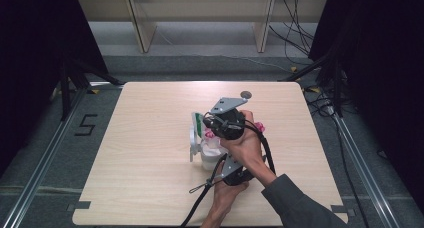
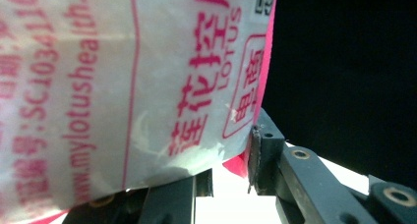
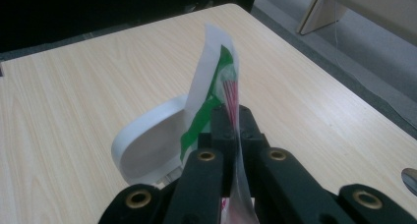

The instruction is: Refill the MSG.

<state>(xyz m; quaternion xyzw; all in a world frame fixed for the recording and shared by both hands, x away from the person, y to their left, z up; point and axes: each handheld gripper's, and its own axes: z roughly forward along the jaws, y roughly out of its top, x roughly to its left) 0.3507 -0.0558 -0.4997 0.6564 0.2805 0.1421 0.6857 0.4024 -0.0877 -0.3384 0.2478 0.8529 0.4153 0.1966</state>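
A white pouch with pink print (image 2: 123, 86) stands near the table's middle (image 1: 210, 153). My left gripper (image 2: 228, 170) reaches it from the near side (image 1: 220, 164), and its jaws press on the pouch's lower pink edge. A thin white flap with a green band (image 3: 216, 71) rises upright beside the pouch (image 1: 198, 122). My right gripper (image 3: 231, 113) is shut on this flap and hovers over the pouch (image 1: 206, 124). Just behind the flap, a white oval lid or dish (image 3: 142, 145) sits at the pouch's left (image 1: 192, 140).
The light wooden table (image 1: 150, 188) has bare room on the left, the right and at the front. A small grey disc (image 1: 245, 94) lies near its far edge (image 3: 410, 177). Wooden shelf legs (image 1: 141, 28) and cables (image 1: 295, 38) stand beyond the table.
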